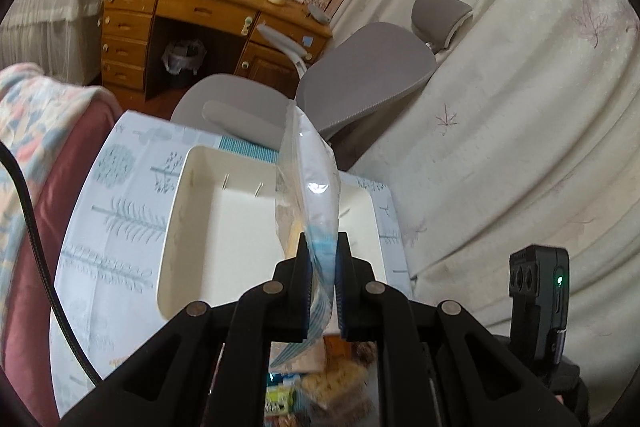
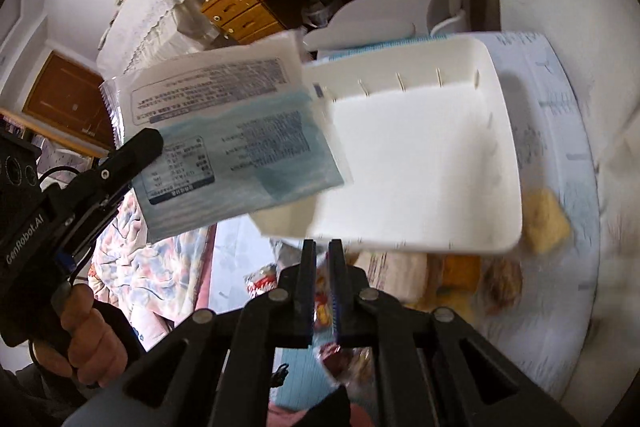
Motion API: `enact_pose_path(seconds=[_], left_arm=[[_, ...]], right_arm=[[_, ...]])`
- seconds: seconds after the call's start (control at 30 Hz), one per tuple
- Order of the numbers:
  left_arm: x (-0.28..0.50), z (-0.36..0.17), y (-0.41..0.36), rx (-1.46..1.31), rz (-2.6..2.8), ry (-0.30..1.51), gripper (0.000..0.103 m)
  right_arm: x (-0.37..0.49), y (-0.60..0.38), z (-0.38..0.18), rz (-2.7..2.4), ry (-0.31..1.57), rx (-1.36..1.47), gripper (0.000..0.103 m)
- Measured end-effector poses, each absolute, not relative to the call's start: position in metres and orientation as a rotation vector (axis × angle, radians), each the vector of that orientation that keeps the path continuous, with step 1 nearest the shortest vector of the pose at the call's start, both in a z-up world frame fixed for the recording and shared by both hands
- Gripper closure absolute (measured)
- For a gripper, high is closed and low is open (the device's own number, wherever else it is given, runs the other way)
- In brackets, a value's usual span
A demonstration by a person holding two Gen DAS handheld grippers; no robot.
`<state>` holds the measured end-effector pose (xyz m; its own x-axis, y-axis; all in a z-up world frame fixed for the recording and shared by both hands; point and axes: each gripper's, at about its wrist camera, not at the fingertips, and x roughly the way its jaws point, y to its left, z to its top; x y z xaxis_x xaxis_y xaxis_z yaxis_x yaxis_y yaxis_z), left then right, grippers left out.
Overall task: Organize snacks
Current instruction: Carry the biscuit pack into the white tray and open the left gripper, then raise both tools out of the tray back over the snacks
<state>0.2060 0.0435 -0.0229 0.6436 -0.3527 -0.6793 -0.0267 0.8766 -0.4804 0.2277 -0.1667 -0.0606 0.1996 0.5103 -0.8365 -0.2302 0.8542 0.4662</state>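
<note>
My left gripper [image 1: 323, 247] is shut on a flat blue-and-white snack packet [image 1: 308, 171] and holds it edge-on above the near right part of an empty white plastic bin [image 1: 224, 223]. In the right wrist view the same packet [image 2: 224, 135] hangs from the left gripper [image 2: 140, 147] over the bin's [image 2: 420, 163] left side. My right gripper [image 2: 322, 247] is shut on a clear red-and-yellow snack packet [image 2: 325, 311], low in front of the bin.
The bin stands on a table with a pale tree-print cloth [image 1: 108, 227]. Several loose snacks [image 2: 464, 279] lie on the cloth near the bin's front edge, one yellow snack [image 2: 546, 219] at its right. A grey office chair [image 1: 360, 83] and wooden desk [image 1: 192, 15] stand behind.
</note>
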Motion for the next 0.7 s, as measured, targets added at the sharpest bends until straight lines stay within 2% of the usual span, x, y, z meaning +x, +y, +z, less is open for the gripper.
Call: enact_pose_path(seconds=[0.13,0.2,0.27,0.3,0.33,0.37,0.4,0.47,0.7], left_arm=[[0.221,-0.032,0.032,-0.443,-0.174,0.873,0.094],[0.227,-0.037,0.028,-0.431,-0.156,0.893,0.084],[0.23,-0.038,0.025,-0.413,-0.13,0.9,0.057],[0.231,-0.038,0.023,-0.4,-0.113,0.902,0.05],[0.231,-0.038,0.022,-0.393,-0.102,0.902,0.038],[0.231,-0.038,0.022,-0.384,-0.091,0.903,0.035],[0.23,-0.038,0.021,-0.373,-0.077,0.909,0.034],[0.229,-0.038,0.02,-0.356,-0.051,0.926,0.033],[0.21,-0.033,0.025,-0.334,0.018,0.954,0.033]], right_arm=[[0.244,-0.17,-0.068,0.546,1.236,0.269,0.097],[0.25,-0.172,-0.073,0.54,1.225,0.284,0.096],[0.255,-0.176,-0.078,0.526,1.226,0.309,0.096],[0.257,-0.178,-0.081,0.521,1.23,0.318,0.095],[0.258,-0.18,-0.083,0.515,1.239,0.325,0.092],[0.259,-0.181,-0.085,0.514,1.244,0.331,0.085],[0.26,-0.183,-0.086,0.513,1.246,0.337,0.074],[0.259,-0.185,-0.087,0.512,1.243,0.351,0.063],[0.25,-0.186,-0.081,0.511,1.219,0.356,0.055]])
